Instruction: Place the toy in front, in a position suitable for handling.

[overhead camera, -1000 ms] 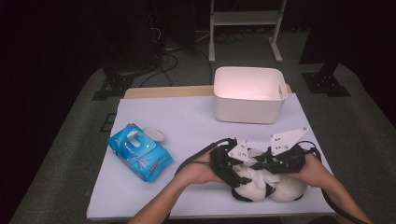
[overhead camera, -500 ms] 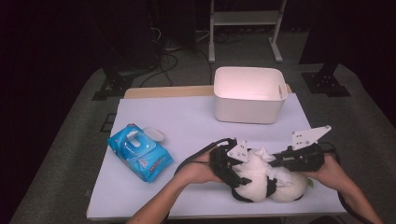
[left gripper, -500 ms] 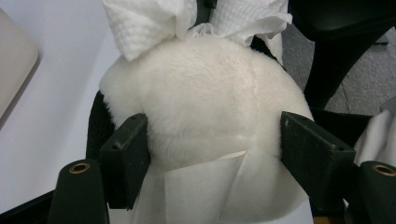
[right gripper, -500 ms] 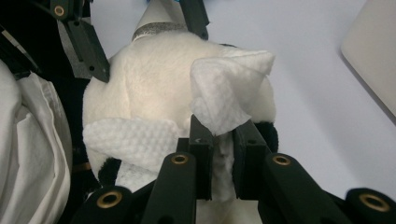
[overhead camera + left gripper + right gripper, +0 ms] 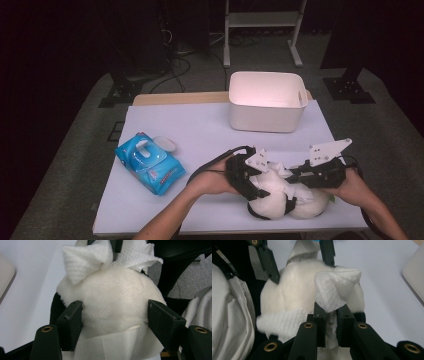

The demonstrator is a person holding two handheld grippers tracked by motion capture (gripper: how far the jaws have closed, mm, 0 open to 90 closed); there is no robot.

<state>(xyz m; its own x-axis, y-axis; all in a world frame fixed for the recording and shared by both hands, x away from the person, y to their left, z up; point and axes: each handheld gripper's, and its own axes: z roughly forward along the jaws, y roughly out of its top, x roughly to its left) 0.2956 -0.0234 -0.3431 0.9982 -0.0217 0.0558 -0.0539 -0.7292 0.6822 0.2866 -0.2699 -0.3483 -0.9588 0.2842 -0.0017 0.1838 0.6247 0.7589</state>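
A white and black plush toy [image 5: 272, 200] lies near the table's front right edge. My left gripper [image 5: 252, 182] is shut on its round white body [image 5: 112, 297], one pad pressing each side, and its jaws have just closed a little further. From the right, my right gripper [image 5: 295, 175] is shut on a crumpled white wipe [image 5: 334, 287], held against the top of the plush [image 5: 287, 292]. In the left gripper view the wipe [image 5: 82, 260] bunches up over the plush. The right gripper's jaws [image 5: 329, 312] stand close together with the wipe pinched between them.
A white plastic bin [image 5: 267, 107] stands at the back right of the table. A blue pack of wipes [image 5: 150, 162] lies at the left with a small white lid [image 5: 165, 144] beside it. The table's front edge runs just below the plush.
My right gripper has shifted to the right across the plush, taking the wipe with it. The left hand and the plush have stayed where they were.
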